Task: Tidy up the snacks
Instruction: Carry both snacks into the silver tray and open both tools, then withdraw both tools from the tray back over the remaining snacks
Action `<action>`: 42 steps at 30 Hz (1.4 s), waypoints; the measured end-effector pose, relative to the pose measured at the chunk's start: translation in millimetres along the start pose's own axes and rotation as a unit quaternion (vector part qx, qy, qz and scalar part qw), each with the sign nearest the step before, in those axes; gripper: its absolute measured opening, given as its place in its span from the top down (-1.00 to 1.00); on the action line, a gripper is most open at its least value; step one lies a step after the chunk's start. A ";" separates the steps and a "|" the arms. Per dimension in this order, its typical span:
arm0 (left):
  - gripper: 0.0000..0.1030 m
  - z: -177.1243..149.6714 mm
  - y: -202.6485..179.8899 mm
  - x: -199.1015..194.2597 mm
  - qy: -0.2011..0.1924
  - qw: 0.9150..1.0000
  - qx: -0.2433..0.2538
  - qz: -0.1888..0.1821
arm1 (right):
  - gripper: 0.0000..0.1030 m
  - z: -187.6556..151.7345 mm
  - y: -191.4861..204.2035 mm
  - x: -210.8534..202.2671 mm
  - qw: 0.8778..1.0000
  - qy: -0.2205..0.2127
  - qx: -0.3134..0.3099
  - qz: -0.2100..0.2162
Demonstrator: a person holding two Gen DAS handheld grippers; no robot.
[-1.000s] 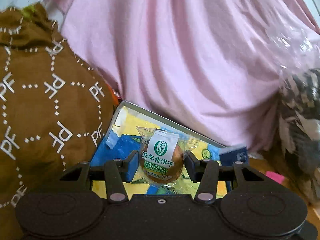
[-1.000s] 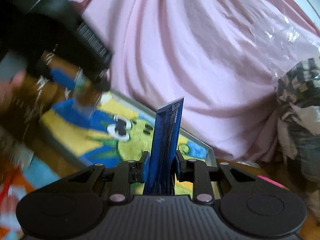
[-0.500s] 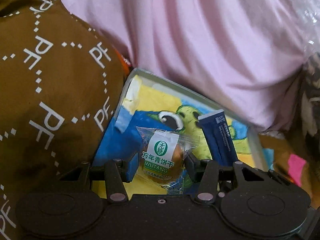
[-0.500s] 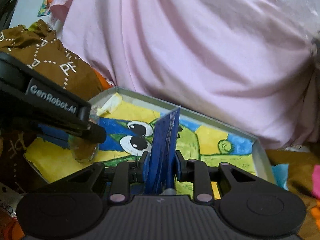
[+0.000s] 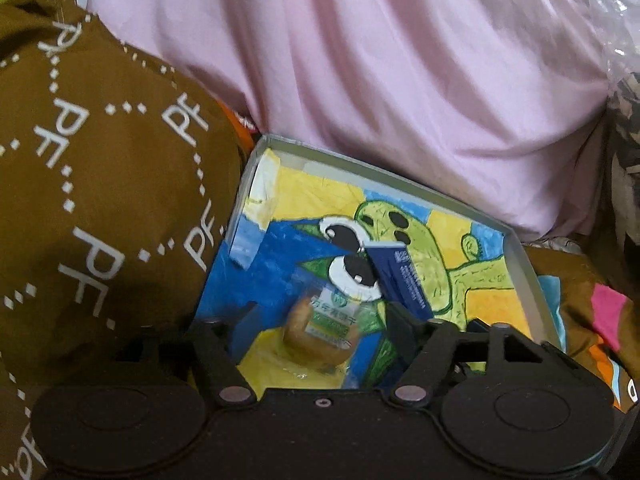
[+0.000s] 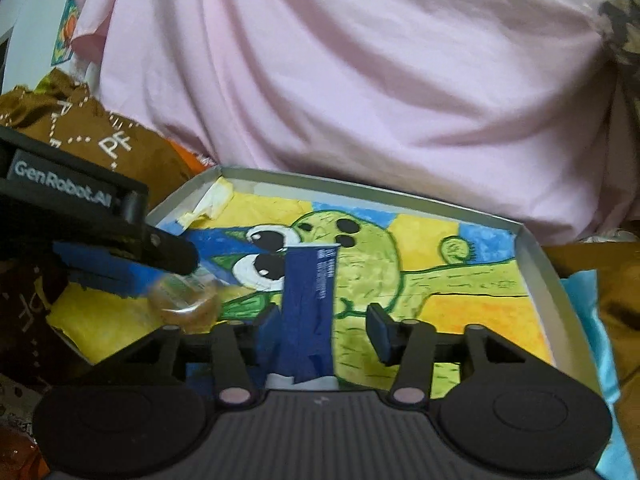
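Left claw (image 5: 316, 320) has just been opening, its jaws now clear of the biscuit (image 5: 320, 334), which lies in the tray (image 5: 524, 264) at 6 o'clock; right claw (image 6: 322, 326) likewise spreads off the blue sachet (image 6: 310, 312), leaning at centre; both snacks look delivered.

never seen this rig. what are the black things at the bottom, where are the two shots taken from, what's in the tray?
No robot: a person holds a two-finger hand-held gripper in each hand, each carrying a fisheye camera looking along its fingers.

Left-wrist view: the left hand-held gripper, jaws just opened, has the clear-wrapped round biscuit lying loose between them.

Right-wrist view: the right hand-held gripper, jaws also just opened, has the dark blue flat sachet leaning on its left finger.

Both sit over the shallow grey tray lined with a cartoon drawing.
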State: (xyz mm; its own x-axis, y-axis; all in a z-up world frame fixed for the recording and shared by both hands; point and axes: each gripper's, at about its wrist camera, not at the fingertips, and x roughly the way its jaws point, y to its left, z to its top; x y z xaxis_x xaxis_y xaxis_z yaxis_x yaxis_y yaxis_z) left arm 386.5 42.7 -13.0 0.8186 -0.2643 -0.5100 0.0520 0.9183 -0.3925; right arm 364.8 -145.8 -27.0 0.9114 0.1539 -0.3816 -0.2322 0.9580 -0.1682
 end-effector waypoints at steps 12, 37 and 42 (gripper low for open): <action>-0.98 5.7 -26.4 -70.5 -0.080 0.994 0.059 0.039 | -0.82 25.3 -17.1 -87.3 0.997 -0.065 0.002 -0.039; -0.98 -57.1 -5.0 -219.6 -0.156 0.974 0.067 0.147 | -1.00 -15.8 15.3 -243.9 0.993 -0.120 0.006 -0.013; -0.98 -81.2 -4.0 -235.0 -0.123 0.978 0.065 0.155 | -1.00 -29.2 24.5 -257.2 0.996 -0.091 -0.010 0.001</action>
State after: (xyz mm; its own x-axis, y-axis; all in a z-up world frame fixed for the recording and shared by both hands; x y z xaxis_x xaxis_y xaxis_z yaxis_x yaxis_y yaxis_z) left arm 147.5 77.2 46.2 0.9185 0.0975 -0.3832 -0.1621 0.9768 -0.1400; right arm 114.8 -169.0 40.4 0.9569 0.1987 -0.2119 -0.2393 0.9528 -0.1869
